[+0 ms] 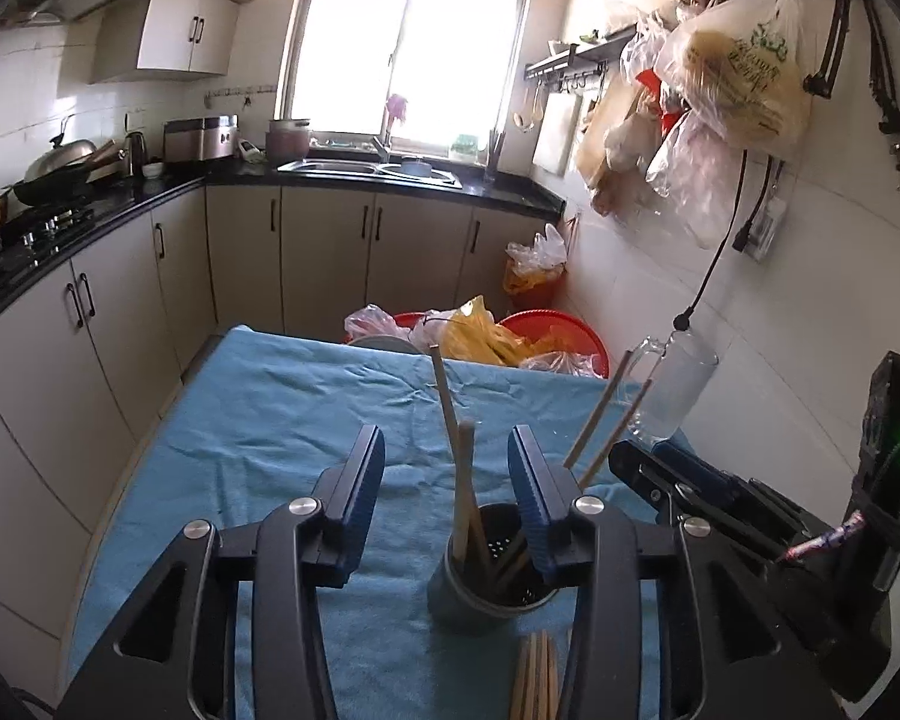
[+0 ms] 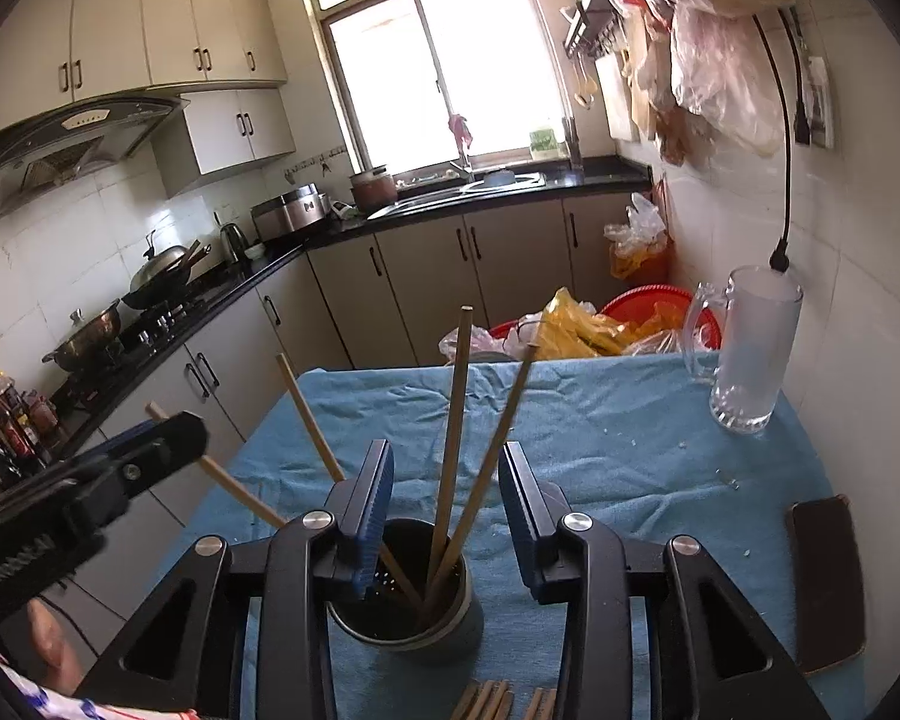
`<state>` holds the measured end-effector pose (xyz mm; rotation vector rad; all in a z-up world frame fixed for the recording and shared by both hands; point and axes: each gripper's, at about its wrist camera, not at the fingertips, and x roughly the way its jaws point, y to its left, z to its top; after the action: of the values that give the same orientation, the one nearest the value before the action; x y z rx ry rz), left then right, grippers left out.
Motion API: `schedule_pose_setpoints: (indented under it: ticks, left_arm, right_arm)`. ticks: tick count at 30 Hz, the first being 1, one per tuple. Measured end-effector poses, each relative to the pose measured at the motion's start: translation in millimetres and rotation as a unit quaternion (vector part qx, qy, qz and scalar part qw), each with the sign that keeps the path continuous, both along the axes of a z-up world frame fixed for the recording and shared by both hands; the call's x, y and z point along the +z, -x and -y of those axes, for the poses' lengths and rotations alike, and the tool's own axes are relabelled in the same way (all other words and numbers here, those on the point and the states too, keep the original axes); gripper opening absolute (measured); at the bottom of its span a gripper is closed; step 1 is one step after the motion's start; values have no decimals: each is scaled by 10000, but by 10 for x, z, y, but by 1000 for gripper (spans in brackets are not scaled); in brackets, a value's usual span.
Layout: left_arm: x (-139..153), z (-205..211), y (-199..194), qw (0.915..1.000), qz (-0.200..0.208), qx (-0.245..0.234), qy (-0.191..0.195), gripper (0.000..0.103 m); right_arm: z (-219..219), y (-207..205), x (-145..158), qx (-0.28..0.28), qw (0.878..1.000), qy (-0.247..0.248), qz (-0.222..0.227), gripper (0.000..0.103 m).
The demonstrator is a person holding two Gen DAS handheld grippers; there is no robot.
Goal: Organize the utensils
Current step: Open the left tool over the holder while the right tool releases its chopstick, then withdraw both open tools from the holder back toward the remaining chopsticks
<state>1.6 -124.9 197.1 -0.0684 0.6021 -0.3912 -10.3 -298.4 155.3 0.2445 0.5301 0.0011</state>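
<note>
Both grippers, left [image 1: 447, 468] and right [image 2: 447, 483], hung with jaws apart, gripping nothing, over a dark utensil holder [image 2: 405, 591] of wooden chopsticks [image 2: 453, 450] on the blue tablecloth [image 2: 618, 438]. Only the right view showed a dark phone [image 2: 828, 582]; both showed the glass mug [image 2: 750, 348].

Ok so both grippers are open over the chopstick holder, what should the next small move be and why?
Probably draw the right gripper back toward the loose chopsticks lying on the blue cloth in front of the holder. Its jaws stand apart, pressing nothing; four sticks already stand in the holder, and the left gripper is open too.
</note>
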Motion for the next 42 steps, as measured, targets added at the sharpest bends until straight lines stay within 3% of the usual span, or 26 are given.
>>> schedule_pose_setpoints:
  ticks: [6,15,26,35,42]
  left_arm:
    - [189,-216,344,9993,335,139,25,53]
    - [219,-525,897,9974,639,300,-136,66]
    - [-162,-810,1183,9992,58,373,-85,66]
    - [-581,-871,1297,9968,-336,449,-573,66]
    - [-878,-874,1260,9936,-744,495,-689,66]
  right_arm:
    - [0,206,92,-56,9999,91,116,54]
    - [26,691,92,-223,9995,200,92,61]
    - [89,1240,-249,-481,9982,162,-331,65]
    - [206,1575,-944,-730,9915,-90,-1075,67]
    - [224,1748,-1221,-829,9872,-182,-1349,67]
